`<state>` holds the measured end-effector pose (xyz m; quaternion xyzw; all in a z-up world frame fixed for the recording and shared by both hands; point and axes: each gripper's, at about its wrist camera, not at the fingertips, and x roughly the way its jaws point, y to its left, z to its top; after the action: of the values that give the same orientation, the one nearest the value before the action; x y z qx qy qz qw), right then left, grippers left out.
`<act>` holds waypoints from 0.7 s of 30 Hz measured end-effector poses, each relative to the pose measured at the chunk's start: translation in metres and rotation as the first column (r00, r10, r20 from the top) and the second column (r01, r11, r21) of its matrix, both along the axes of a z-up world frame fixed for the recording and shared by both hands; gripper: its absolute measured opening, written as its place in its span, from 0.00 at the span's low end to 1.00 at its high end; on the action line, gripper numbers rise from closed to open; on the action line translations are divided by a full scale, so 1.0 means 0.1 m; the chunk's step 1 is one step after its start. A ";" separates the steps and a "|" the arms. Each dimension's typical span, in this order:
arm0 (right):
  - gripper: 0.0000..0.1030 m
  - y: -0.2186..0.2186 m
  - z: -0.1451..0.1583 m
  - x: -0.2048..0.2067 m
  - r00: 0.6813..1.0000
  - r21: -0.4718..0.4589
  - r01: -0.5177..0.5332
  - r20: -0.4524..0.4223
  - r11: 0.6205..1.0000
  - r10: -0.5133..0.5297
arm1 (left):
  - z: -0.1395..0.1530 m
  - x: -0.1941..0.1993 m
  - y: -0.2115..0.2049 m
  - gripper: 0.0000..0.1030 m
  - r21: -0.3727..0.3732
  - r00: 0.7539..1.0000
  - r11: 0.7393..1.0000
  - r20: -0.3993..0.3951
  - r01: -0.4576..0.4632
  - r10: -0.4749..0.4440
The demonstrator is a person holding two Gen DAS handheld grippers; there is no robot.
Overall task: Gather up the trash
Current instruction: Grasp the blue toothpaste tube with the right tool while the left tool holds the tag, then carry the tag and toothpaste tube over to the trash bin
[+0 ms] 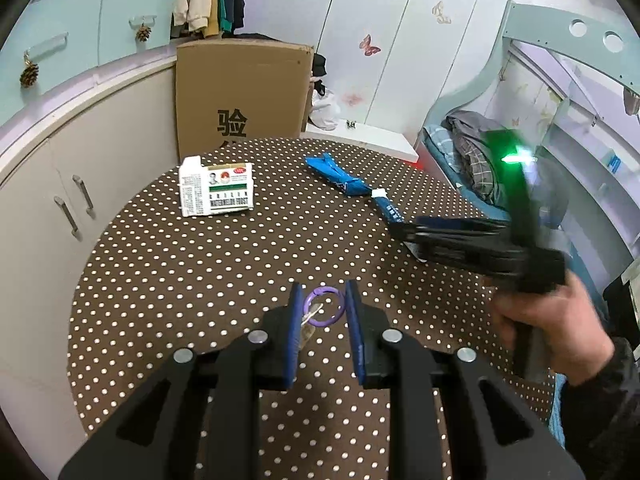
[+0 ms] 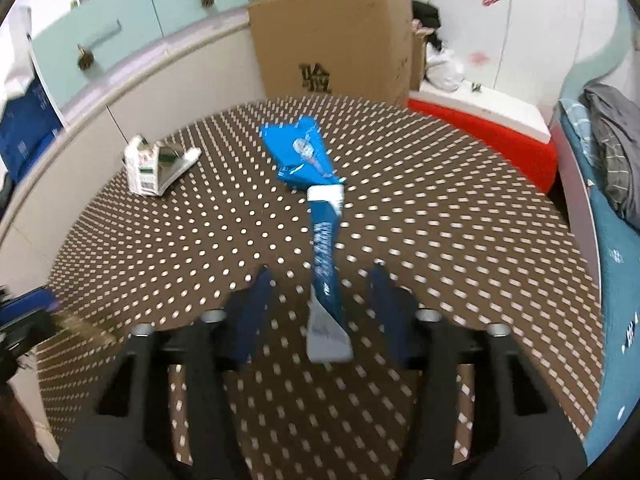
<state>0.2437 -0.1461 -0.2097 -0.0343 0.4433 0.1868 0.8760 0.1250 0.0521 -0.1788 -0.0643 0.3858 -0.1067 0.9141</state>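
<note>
Left wrist view: the left gripper hovered over the brown polka-dot tablecloth, jaws parted, gripping nothing.
Between its pads: a purple ring with a small clear tag lay on the cloth inside the gap; contact with either pad could not be told.
Right gripper: seen here blurred, held in the person's right hand, its tips at the end of the blue toothpaste tube.
Right wrist view: the right gripper stood wide open, the blue toothpaste tube lying lengthwise in the gap, touching neither finger.
Other trash: a crumpled blue wrapper sat just beyond the tube's cap; a white medicine carton lay well apart, toward the cabinet side.
Background: a cardboard box stood behind the table.
</note>
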 end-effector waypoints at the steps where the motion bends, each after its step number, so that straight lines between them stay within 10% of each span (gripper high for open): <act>1: 0.20 0.05 -0.04 0.03 1.000 -0.019 0.000 0.003 1.000 0.000 | 0.01 -0.02 0.01 0.20 0.003 1.000 1.000 0.002 -0.004 0.004; 21: 0.10 -1.40 0.96 -0.74 0.970 0.250 0.128 0.172 0.960 -0.174 | 0.48 0.14 -0.84 0.20 0.012 0.982 0.986 0.090 0.164 -0.164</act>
<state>0.1701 -0.2858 -0.1136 0.0865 0.3325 0.1665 0.9243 0.1389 -0.0319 -0.1305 -0.0251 0.3480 -0.1835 0.9190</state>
